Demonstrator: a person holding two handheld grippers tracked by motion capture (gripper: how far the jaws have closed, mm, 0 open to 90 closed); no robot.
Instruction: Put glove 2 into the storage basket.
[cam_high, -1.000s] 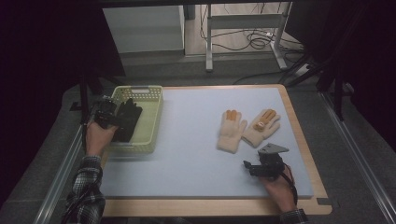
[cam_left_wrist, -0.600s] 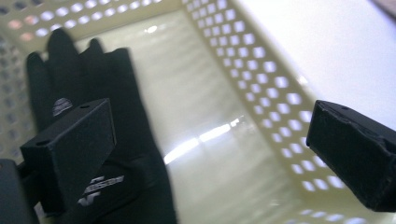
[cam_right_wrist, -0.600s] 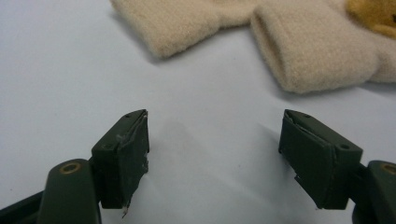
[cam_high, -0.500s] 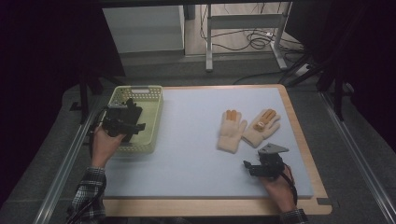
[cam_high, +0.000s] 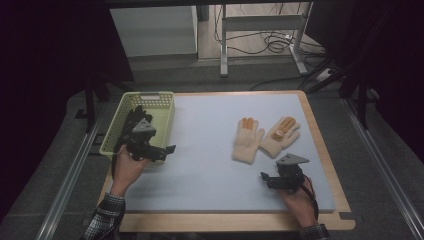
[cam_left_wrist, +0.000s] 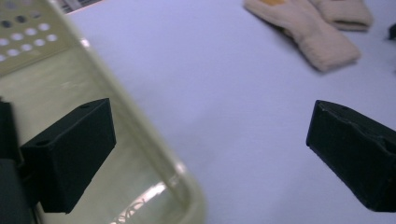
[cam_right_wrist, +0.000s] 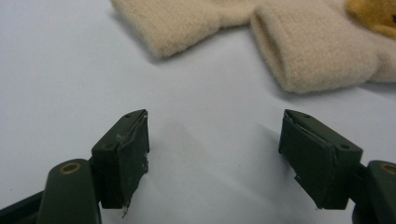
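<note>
Pale blue mat (cam_high: 210, 150) spread over nearly all of a wooden tabletop (cam_high: 225, 222), bare wood left as a thin border along the near, right and far edges. Flanked by a metal rail (cam_high: 65, 195) off the left edge and another rail (cam_high: 385, 185) off the right. Beyond the far edge: grey floor (cam_high: 200, 75), a pale cabinet (cam_high: 152, 30), white frame legs (cam_high: 223, 45), loose black cables (cam_high: 265, 42).

Basket (cam_high: 159, 107) sits at the frame's left on my mat (cam_high: 210, 165); two gloves (cam_high: 265, 136) lie right of centre, apparently touching.
</note>
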